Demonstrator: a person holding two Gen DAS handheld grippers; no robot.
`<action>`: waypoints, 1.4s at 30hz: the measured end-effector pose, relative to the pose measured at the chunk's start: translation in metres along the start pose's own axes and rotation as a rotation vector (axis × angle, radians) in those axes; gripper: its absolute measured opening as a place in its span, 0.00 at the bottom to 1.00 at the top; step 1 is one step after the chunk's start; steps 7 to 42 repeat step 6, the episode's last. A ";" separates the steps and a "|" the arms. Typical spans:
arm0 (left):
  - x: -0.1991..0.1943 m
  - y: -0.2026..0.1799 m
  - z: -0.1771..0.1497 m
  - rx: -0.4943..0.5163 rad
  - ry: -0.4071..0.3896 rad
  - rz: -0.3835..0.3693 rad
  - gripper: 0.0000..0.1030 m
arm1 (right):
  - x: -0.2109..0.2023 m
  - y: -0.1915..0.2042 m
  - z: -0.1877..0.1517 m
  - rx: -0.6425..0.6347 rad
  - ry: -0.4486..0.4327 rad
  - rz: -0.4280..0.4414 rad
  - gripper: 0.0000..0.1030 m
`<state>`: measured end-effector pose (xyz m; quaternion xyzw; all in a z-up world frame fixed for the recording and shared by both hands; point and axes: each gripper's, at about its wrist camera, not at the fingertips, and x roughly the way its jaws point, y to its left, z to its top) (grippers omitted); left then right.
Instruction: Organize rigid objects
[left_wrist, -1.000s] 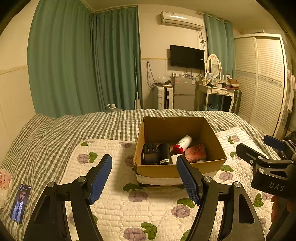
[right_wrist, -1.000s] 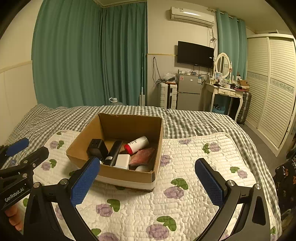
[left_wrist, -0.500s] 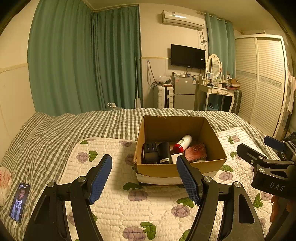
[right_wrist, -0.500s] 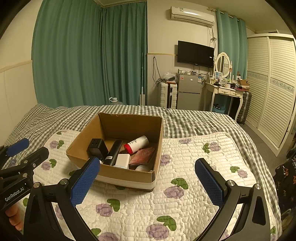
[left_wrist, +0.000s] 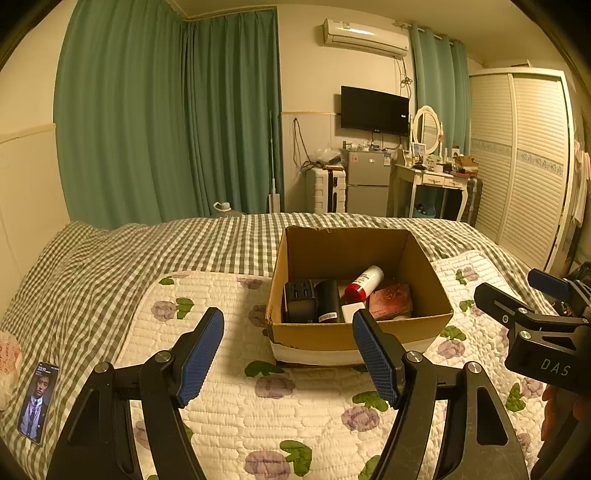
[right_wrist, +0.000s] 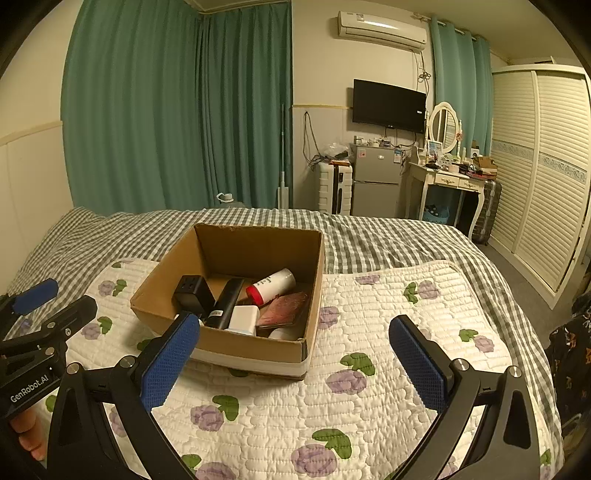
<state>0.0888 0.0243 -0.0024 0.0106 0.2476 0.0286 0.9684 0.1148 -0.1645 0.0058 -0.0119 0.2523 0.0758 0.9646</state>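
Left tongs (left_wrist: 288, 350) and right tongs (right_wrist: 295, 354) side by side, both agape, empty; blue pads (right_wrist: 170, 358) level

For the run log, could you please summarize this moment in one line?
left gripper: open, empty | right gripper: open, empty | cardboard box: on bed, holding items

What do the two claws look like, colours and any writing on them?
Both claws are black frames with silver bolts at the joints and two fingers faced with blue textured pads. The left claw shows white "GenRobot.AI" lettering on its side in the right wrist view; the right claw shows "DAS" in the left wrist view. No cables visible. A bare hand grips the left one.
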 end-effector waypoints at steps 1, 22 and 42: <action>0.000 0.000 0.000 0.000 0.002 0.001 0.73 | 0.000 0.000 0.000 0.000 0.000 -0.001 1.00; 0.000 -0.001 0.000 0.000 0.002 0.004 0.73 | 0.001 0.000 0.000 0.002 0.004 -0.002 1.00; 0.000 -0.001 0.000 0.000 0.002 0.004 0.73 | 0.001 0.000 0.000 0.002 0.004 -0.002 1.00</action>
